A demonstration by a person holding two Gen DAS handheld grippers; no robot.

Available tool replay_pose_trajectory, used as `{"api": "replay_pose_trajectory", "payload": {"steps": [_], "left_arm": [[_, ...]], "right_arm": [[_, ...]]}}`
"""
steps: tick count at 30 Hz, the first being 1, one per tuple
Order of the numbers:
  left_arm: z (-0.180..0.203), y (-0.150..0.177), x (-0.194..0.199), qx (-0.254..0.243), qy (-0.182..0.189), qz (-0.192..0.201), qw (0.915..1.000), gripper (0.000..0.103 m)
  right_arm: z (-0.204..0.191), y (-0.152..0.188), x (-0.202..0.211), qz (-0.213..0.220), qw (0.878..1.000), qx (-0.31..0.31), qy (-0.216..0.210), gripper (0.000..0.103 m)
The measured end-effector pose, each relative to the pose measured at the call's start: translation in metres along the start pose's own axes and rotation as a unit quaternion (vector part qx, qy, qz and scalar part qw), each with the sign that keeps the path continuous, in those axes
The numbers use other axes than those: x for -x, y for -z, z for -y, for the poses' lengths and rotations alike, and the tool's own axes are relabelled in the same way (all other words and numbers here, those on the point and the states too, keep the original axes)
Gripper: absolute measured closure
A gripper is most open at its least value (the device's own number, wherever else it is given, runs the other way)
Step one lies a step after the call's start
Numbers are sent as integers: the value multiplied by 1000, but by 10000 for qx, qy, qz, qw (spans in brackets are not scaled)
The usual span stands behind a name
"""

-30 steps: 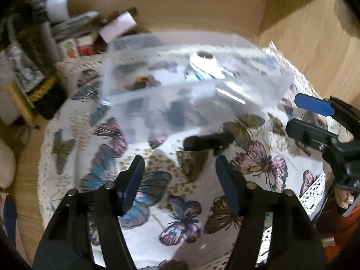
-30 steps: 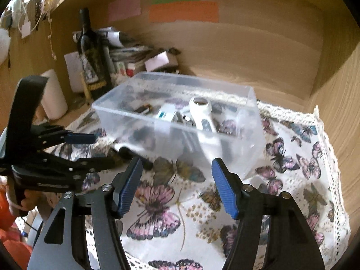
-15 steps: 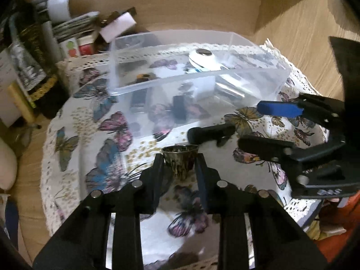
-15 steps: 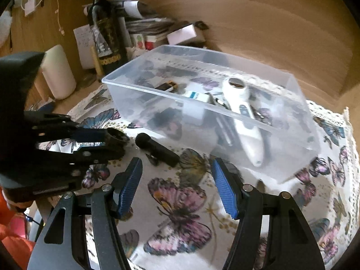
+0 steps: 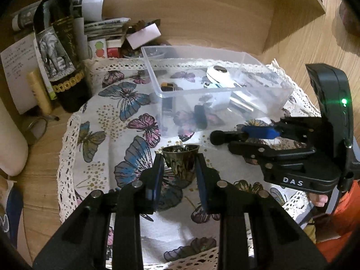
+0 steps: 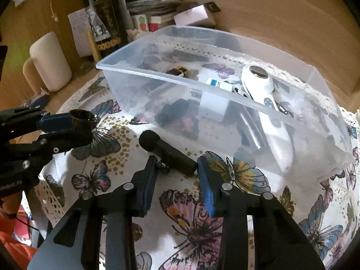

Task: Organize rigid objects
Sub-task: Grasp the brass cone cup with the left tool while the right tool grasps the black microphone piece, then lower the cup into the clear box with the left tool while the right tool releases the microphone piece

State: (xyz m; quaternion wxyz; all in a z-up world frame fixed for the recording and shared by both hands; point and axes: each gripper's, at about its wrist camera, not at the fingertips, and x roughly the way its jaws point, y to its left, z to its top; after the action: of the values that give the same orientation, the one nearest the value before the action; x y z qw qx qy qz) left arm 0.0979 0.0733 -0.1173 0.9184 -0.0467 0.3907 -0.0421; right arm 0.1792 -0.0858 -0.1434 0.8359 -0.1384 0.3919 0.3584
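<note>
Bin [image 6: 225,94] already holds several items, while just before its near wall the left gripper [image 5: 180,168] is clamped on a dark cup [image 5: 180,159] and the right gripper [image 6: 177,171] brackets a black microphone [image 6: 166,150], contact uncertain.

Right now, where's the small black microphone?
On the butterfly cloth just in front of the clear box, between the right gripper fingers; the left gripper, holding the small cup, is to its left.

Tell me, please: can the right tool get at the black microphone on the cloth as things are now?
Probably yes. The right tool already has its fingers on both sides of the black microphone, nothing lies between, and the clear box stands behind it.
</note>
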Motion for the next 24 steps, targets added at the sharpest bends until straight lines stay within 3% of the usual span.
{"api": "replay_pose_trajectory", "payload": {"steps": [12,20,24], "left_arm": [[6,-26,25,58,-87,518,9986,75],[15,-64,39,5,-194,972,9951,75],[15,-84,33,7,-162,1013,9947,75]], "right_arm": [[16,0,67,870,9958,-113,256,70],[44,-15,111,1595,9851,-361,527,70],[59,-25,119,1804,9802,-494,649,70]]}}
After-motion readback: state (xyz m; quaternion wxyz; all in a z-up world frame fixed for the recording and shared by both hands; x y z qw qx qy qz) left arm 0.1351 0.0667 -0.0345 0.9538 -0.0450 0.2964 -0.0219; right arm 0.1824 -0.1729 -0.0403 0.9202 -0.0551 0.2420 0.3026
